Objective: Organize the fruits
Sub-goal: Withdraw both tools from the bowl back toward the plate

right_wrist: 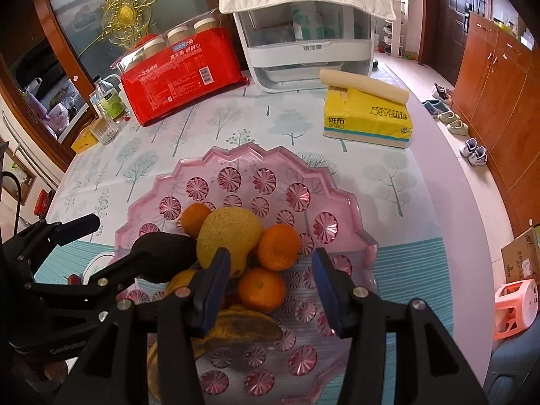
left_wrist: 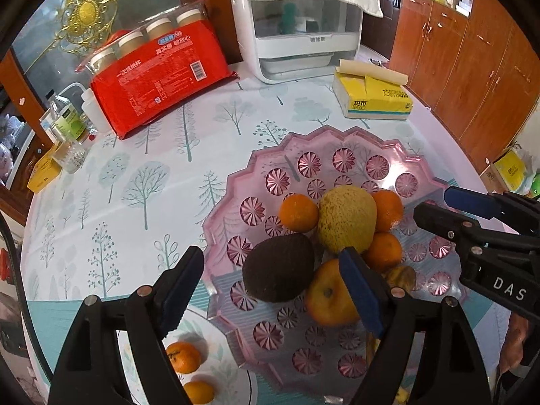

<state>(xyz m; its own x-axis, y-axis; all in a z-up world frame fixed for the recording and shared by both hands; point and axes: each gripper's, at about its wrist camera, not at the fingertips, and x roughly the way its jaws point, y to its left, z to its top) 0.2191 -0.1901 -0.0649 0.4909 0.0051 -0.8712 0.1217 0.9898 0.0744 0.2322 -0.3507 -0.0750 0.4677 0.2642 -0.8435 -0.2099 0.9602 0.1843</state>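
A pink scalloped tray point(left_wrist: 337, 141) point(right_wrist: 236, 155) holds a dark avocado point(left_wrist: 278, 268) point(right_wrist: 165, 260), a yellow melon point(left_wrist: 347, 217) point(right_wrist: 229, 236), several oranges point(left_wrist: 298, 211) point(right_wrist: 278, 246), an orange-yellow fruit point(left_wrist: 325, 295) and a browned banana point(right_wrist: 243, 329). My left gripper point(left_wrist: 270, 290) is open and empty, its jaws on either side of the avocado. My right gripper point(right_wrist: 270, 290) is open and empty above the near orange point(right_wrist: 261, 288); it also shows in the left wrist view point(left_wrist: 435, 206). Two small oranges point(left_wrist: 184, 356) lie on a white plate point(left_wrist: 216, 368) left of the tray.
A red pack of paper cups point(left_wrist: 158, 81) point(right_wrist: 182, 71), a white appliance point(left_wrist: 297, 33) point(right_wrist: 303, 44) and a yellow tissue pack point(left_wrist: 371, 96) point(right_wrist: 368, 118) stand at the back of the table. Bottles and a glass point(left_wrist: 72, 155) point(right_wrist: 106, 128) are at the left edge.
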